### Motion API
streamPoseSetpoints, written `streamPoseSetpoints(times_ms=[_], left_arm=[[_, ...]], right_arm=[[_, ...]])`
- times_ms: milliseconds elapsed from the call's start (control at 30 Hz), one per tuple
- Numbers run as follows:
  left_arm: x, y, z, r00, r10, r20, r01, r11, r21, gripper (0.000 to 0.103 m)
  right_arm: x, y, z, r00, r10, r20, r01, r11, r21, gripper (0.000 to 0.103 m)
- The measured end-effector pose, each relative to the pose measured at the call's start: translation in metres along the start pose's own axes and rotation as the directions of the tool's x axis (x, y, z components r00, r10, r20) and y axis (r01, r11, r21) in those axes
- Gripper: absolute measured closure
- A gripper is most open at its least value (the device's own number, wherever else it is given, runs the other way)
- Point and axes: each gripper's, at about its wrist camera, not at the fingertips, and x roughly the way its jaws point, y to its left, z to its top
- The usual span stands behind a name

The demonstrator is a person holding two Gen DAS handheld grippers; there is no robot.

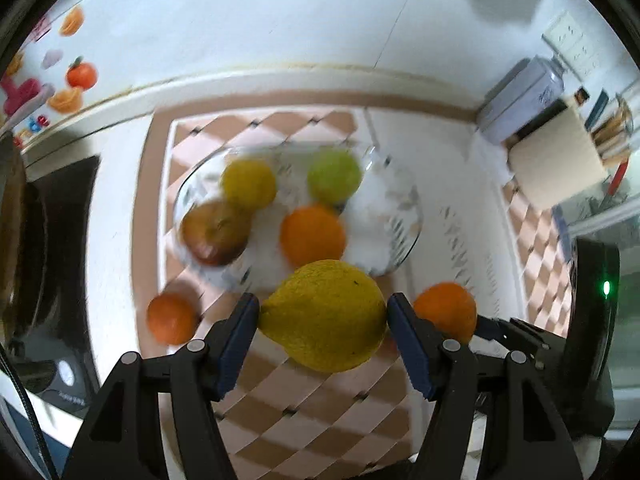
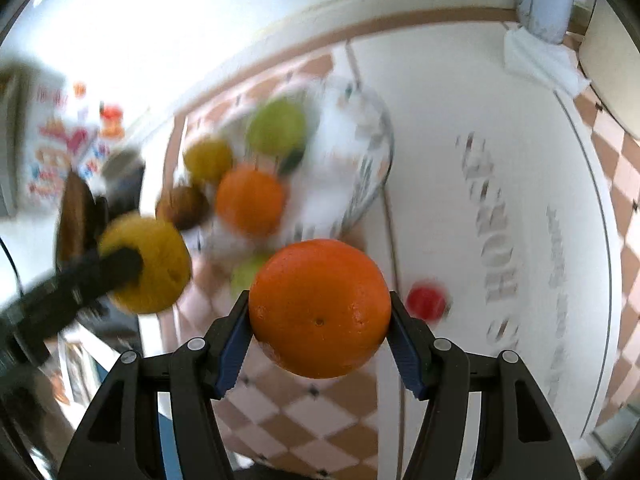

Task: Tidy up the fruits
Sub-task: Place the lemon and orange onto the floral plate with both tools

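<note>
Checkered pink-and-white cloth (image 1: 304, 412) covers the counter under both my tools, with a white tiled wall behind.

My left gripper (image 1: 323, 322) is closed partway around a big yellow lemon (image 1: 326, 316), its blue pads pressing the fruit on either side, held above the cloth just in front of the glass bowl (image 1: 400, 220). My right gripper (image 2: 319, 312) clamps an orange (image 2: 320, 308) the same way, also lifted off the counter; from the left wrist view that orange (image 1: 448, 310) shows just beside the lemon, on its right.

Inside the bowl lie a smaller yellow fruit (image 1: 249, 184), a green apple (image 1: 334, 176), a brownish-red apple (image 1: 216, 232) and another orange (image 1: 313, 235). One more orange (image 1: 172, 318) sits on the cloth outside the bowl, to its left.

From the right wrist view I also see a small red fruit (image 2: 426, 302) on the white mat, well apart from the bowl, and a green fruit (image 2: 248, 274) partly hidden behind my held orange; it is too blurred to say more.

Farther off to the right stand a pale box (image 1: 556, 164) and a clear jug (image 1: 524, 96).
</note>
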Motion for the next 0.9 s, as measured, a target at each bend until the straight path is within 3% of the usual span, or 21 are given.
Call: streamPoseSetpoints(times_ms=[200,400,633,700,833,900], left_arm=[[0.047,-0.005,0.036,0.988,-0.130,-0.087,0.115,0.981,-0.155,0.039],[0.081,-0.012,0.053,0.979,-0.161,-0.122,0.124,0.956,-0.267,0.041],[0.083,-0.027,0.071,0.988,-0.103,-0.117,0.075,0.971,-0.226,0.041],[0.082,-0.026,0.072,0.989,-0.085,-0.117,0.058,0.975,-0.216,0.041],[0.085,-0.020,0.070,0.990,-0.036,-0.136,0.006,0.976,-0.216,0.039],[0.086,-0.016,0.068,0.990,-0.021,-0.138,-0.010,0.975,-0.220,0.039]], right_arm=[[0.006,-0.035,0.085,0.990,0.130,-0.048,-0.126,0.989,0.076,0.038],[0.042,-0.034,0.125,0.979,0.129,-0.156,-0.118,0.990,0.074,0.038],[0.072,-0.029,0.147,0.971,0.100,-0.216,-0.095,0.995,0.038,0.037],[0.077,-0.025,0.150,0.971,0.061,-0.232,-0.059,0.998,0.014,0.036],[0.082,-0.018,0.154,0.970,0.025,-0.243,-0.030,0.999,-0.018,0.023],[0.083,-0.015,0.155,0.970,0.008,-0.242,-0.015,0.999,-0.030,0.023]])
